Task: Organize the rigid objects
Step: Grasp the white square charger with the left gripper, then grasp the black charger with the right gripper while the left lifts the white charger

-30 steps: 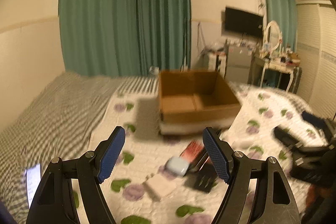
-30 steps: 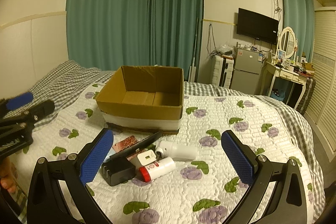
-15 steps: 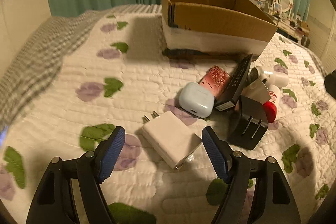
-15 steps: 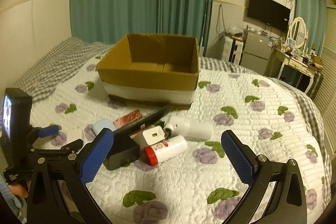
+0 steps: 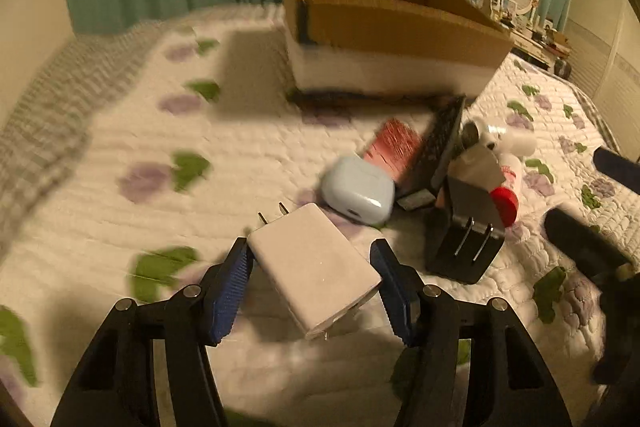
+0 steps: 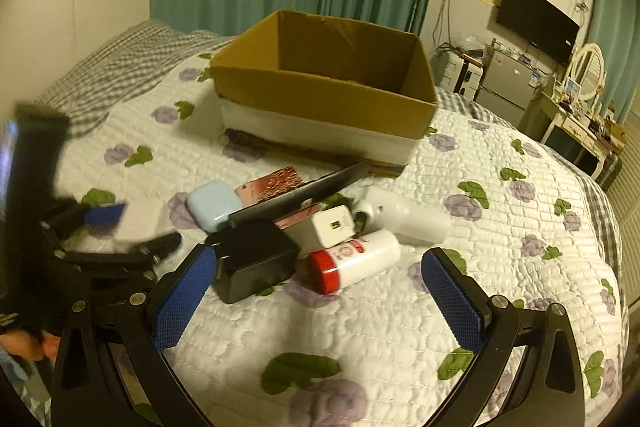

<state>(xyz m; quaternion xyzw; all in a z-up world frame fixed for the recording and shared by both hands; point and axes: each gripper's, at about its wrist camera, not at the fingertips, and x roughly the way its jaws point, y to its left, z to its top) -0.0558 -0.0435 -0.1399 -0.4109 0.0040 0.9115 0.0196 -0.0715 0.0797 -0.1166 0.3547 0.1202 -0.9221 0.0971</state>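
The white charger [image 5: 314,269] sits low in the middle of the left view, between the wide-open left claw [image 5: 312,287], and it looks hard, smooth and light, so pinch its flat sides; the right claw [image 6: 320,301] is wide and holds nothing

A white charger block [image 5: 314,275] lies flat at lower centre of the left wrist view, prongs pointing to the upper left. Just beyond it sits a pale blue rounded case [image 5: 357,189], then a red patterned card [image 5: 392,147] and a tilted black remote [image 5: 438,151]. A black adapter [image 6: 252,259], a red-capped white tube [image 6: 354,261] and a white bottle [image 6: 408,217] cluster before an open cardboard box [image 6: 324,95].
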